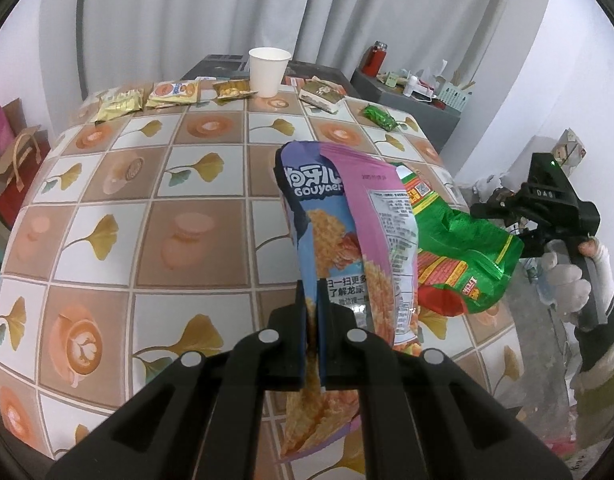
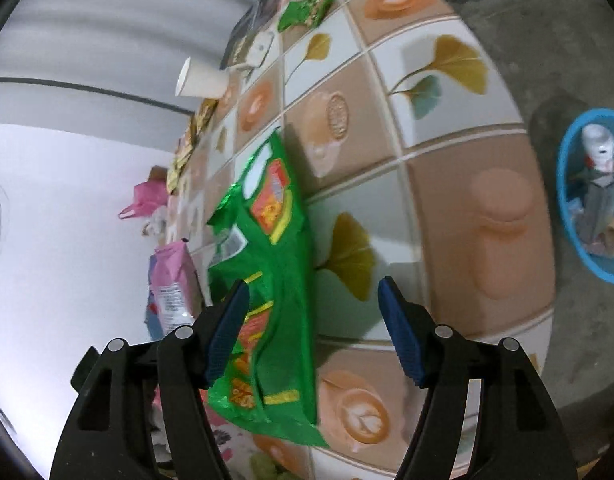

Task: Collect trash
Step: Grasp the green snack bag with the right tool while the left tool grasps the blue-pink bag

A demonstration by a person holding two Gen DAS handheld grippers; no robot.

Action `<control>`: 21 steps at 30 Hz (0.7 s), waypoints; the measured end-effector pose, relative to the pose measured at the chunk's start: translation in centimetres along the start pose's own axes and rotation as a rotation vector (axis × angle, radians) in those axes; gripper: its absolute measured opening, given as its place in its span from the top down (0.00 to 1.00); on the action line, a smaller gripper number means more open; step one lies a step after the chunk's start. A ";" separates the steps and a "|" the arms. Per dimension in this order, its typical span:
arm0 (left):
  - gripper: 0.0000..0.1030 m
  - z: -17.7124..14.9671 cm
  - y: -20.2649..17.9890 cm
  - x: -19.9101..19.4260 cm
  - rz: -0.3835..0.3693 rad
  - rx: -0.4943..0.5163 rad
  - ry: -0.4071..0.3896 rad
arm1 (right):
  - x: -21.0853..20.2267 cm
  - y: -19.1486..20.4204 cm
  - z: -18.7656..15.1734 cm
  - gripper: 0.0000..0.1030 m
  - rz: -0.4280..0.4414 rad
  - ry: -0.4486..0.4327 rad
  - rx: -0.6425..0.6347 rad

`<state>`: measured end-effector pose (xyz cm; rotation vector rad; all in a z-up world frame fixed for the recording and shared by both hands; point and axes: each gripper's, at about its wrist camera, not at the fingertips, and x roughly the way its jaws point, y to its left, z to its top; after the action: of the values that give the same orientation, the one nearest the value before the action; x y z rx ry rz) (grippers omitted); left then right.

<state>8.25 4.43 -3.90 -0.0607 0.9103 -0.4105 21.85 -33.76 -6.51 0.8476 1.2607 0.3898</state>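
The left claw (image 1: 311, 336) is pressed together on the lower part of a purple-and-pink foil snack bag (image 1: 347, 240), which stands up from the pinch with its long axis running away from the claw toward the far edge of the bench (image 1: 147, 208), a surface covered in a tan-and-white tile-pattern cloth with leaf and coffee-cup prints. Just right of that bag, near the right edge of the bench, lies a crumpled green foil snack bag (image 2: 267, 280) with red-and-yellow panels. In the right wrist view this green bag runs lengthwise between the spread fingers of the right claw (image 2: 311, 328), straight ahead along the claw's pointing line; the blue pads do not press on it, though the left pad sits just beside or against its edge, and which cannot be told. The right claw is the nearer of the two to this bag, and the left is occupied. Judged from this layout, the next move is a closure of the right claw across the short axis of the green bag. A blue round basket (image 2: 587, 196) holding discarded items stands on the floor beyond the bench edge, to the right, and is the likely destination.
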 end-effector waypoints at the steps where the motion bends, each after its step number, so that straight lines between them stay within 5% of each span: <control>1: 0.96 0.0 0.0 0.0 0.001 0.000 0.000 | 0.3 0.3 0.1 0.38 0.006 0.013 -0.004; 15: 0.96 0.0 -0.2 0.0 0.013 0.005 -0.003 | 2.8 1.9 -0.3 0.61 0.011 0.121 -0.044; 21: 0.96 0.1 0.0 -0.2 0.022 0.010 -0.013 | 3.5 2.1 -1.0 0.86 -0.016 0.129 -0.047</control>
<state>8.22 4.52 -3.75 -0.0444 0.8949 -0.3937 22.35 -29.70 -7.34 0.7817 1.3719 0.4655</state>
